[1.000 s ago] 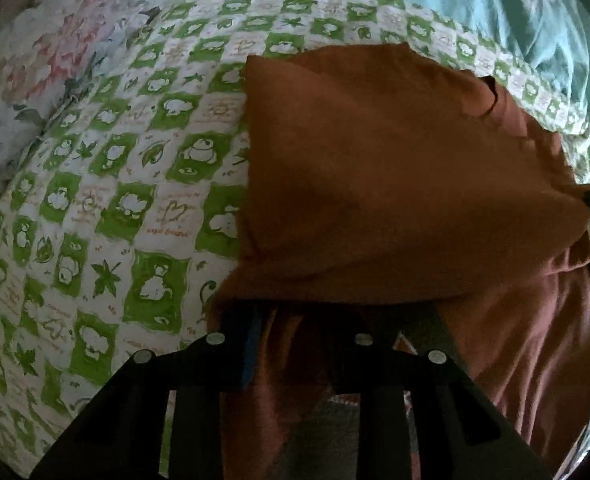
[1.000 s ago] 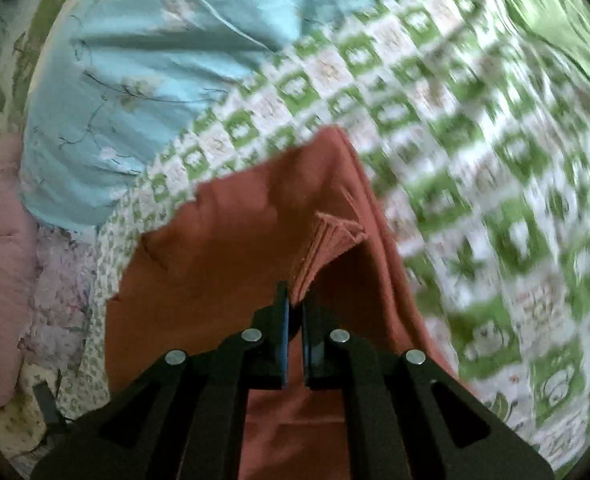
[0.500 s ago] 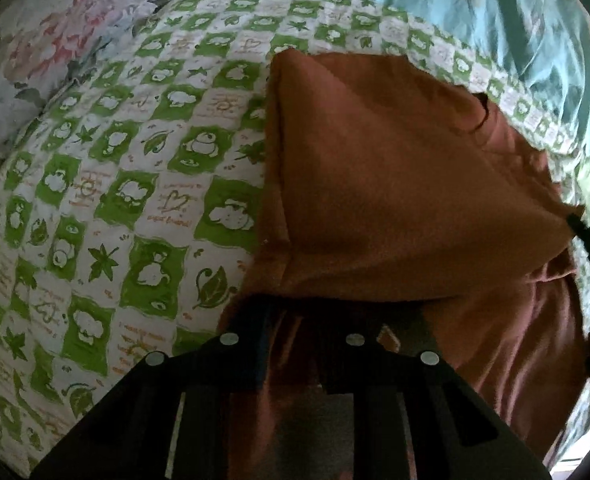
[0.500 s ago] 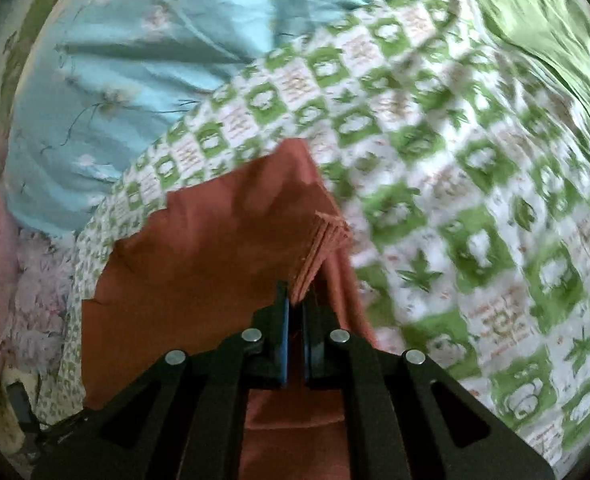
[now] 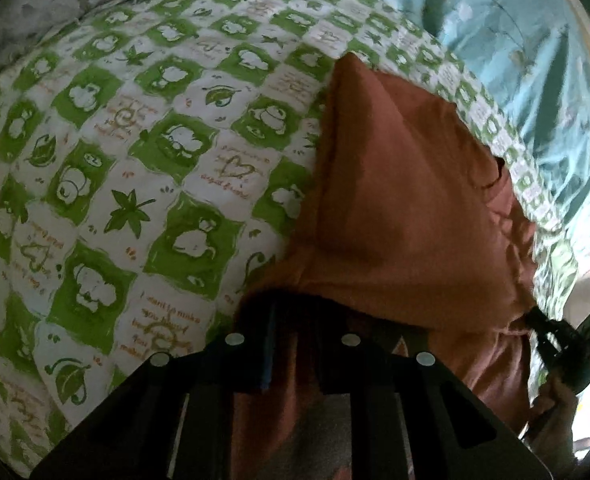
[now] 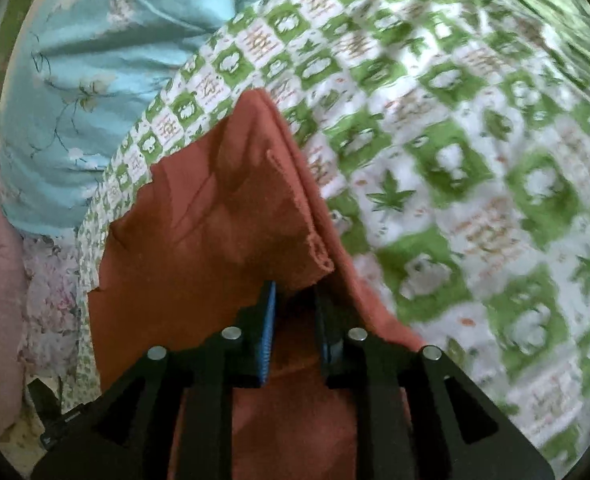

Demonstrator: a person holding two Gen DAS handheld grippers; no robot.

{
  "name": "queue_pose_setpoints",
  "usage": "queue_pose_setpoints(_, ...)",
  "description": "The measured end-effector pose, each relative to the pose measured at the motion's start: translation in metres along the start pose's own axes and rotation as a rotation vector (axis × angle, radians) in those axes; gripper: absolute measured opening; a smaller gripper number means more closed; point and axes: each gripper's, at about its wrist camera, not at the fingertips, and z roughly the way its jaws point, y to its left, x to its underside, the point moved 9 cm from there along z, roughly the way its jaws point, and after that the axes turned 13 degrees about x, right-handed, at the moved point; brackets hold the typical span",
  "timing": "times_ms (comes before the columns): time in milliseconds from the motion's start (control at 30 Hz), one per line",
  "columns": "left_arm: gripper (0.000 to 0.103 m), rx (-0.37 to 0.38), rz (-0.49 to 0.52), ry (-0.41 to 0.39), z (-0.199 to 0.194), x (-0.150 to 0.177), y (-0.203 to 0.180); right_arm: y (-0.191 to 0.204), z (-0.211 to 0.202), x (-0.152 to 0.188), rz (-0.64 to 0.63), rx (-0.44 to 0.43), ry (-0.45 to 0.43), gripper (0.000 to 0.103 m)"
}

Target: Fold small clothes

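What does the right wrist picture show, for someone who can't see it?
A hand-held gripper is opening its jaws at the folded edge of a rust-orange cloth, which lies between them. The cloth rests on a green-and-white checked quilt, with a light blue sheet behind.

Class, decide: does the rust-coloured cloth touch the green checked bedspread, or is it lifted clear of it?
Touching. In the right wrist view the cloth lies flat on the bedspread, with no gap along its edge.
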Motion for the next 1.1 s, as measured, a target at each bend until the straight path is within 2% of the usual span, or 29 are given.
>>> queue_pose_setpoints(67,0.02,-0.016,0.037,0.02,-0.004,0.003,-0.004,0.0,-0.012,-0.001,0.003,-0.009,-0.01,0.02)
queue_pose_setpoints(133,0.033,-0.008,0.064,0.035,-0.008,0.005,-0.011,0.003,-0.023,-0.001,-0.005,-0.023,-0.02,0.021)
queue_pose_setpoints(200,0.038,0.003,0.091,0.042,-0.016,0.01,-0.018,0.007,-0.037,0.002,-0.024,-0.037,-0.029,0.023)
queue_pose_setpoints(400,0.042,0.052,0.129,0.037,-0.034,0.017,-0.035,0.023,-0.067,0.026,-0.102,-0.068,-0.038,0.029)
queue_pose_setpoints(700,0.049,0.052,0.16,0.044,-0.056,0.029,-0.035,0.032,-0.099,0.081,-0.243,-0.061,-0.023,0.036)
queue_pose_setpoints(867,0.051,0.053,0.176,0.103,-0.066,0.061,-0.026,0.013,-0.114,0.113,-0.303,-0.03,-0.012,0.037)
queue_pose_setpoints(1100,0.053,0.025,0.178,0.233,-0.082,0.135,-0.012,-0.026,-0.138,0.141,-0.289,0.01,-0.009,0.037)
